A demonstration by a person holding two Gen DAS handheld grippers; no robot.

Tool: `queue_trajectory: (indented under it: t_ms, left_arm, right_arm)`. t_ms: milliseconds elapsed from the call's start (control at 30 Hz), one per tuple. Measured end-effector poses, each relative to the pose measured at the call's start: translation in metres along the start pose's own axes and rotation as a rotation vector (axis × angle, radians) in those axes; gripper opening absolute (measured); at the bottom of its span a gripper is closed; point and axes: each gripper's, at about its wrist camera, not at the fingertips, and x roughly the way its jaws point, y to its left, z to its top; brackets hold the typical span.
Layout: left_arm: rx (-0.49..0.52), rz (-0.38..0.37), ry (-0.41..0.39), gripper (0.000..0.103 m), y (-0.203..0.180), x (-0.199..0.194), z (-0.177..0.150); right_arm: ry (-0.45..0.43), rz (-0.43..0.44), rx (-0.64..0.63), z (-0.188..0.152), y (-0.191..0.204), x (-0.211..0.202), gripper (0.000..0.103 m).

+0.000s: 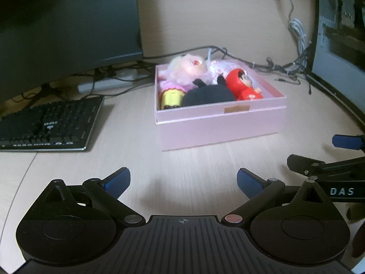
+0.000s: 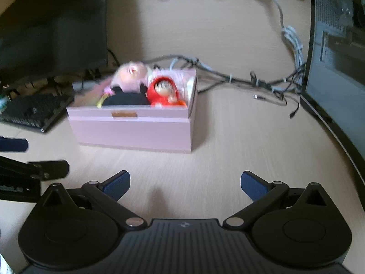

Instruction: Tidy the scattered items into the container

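A pink box (image 1: 219,123) stands on the wooden desk and holds a pink fluffy doll (image 1: 189,68), a red figure (image 1: 245,85), a black plush (image 1: 208,97) and a yellow toy (image 1: 172,97). My left gripper (image 1: 183,182) is open and empty, low over the desk in front of the box. My right gripper (image 2: 185,183) is open and empty, in front of the box (image 2: 132,130) and to its right. The red figure (image 2: 163,90) and the doll (image 2: 131,74) show there too, blurred. Each gripper's blue-tipped fingers show at the edge of the other's view.
A black keyboard (image 1: 45,125) lies left of the box. A dark monitor (image 1: 68,22) stands behind it. Tangled cables (image 1: 285,66) run along the back. A dark computer case (image 1: 340,34) stands at the right.
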Motion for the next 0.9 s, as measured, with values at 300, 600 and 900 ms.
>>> queue_trajectory:
  t_ms: [300, 600, 900]
  left_arm:
    - [-0.028, 0.006, 0.037, 0.102, 0.003, 0.005, -0.002]
    - [-0.038, -0.003, 0.051, 0.102, -0.001, 0.008, -0.002]
    - [-0.037, 0.0, 0.035, 0.102, -0.004, 0.008, 0.001]
  right_arm:
    - [0.033, 0.015, -0.123, 0.001, -0.009, 0.035, 0.103]
    - [0.044, 0.097, -0.092, 0.006, -0.021, 0.045, 0.103]
    - [0.044, 0.102, -0.094, 0.005, -0.023, 0.046, 0.103]
